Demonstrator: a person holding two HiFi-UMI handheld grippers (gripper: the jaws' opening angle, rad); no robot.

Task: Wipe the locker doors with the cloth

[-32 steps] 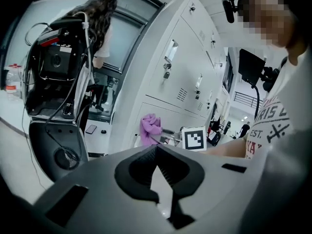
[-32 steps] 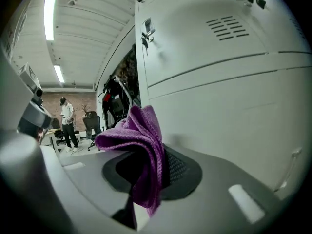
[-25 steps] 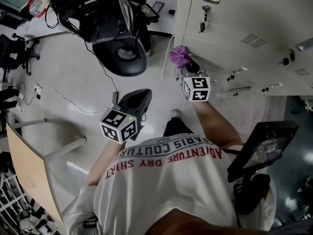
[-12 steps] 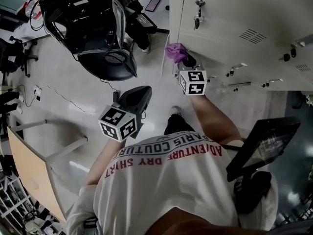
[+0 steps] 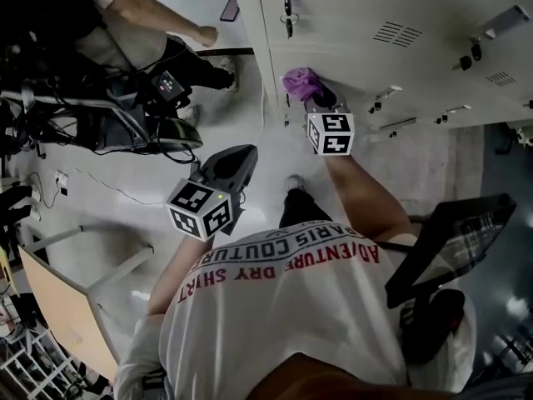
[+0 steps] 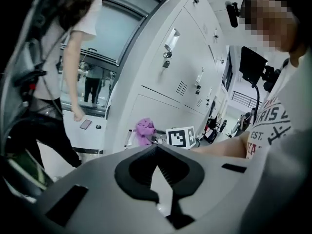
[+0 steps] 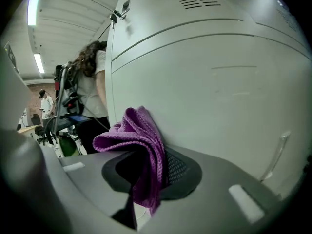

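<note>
Nubbly cloth point(image 7: 141, 140), smooth matt metal locker doors point(image 7: 219, 91)

the cloth point(image 5: 301, 82) sits in our right gripper point(image 5: 315, 100), touching the locker doors point(image 5: 400, 7) ahead of us. our left gripper point(image 5: 236, 158) hangs to the left, well apart from them. a person point(image 5: 146, 19) stands further left.

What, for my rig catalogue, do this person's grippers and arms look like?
The left gripper and right gripper have grey bodies with dark jaw pads. The left cube and right cube are white with black square markers. The arms are bare below a white short-sleeved T-shirt with red lettering.
</note>
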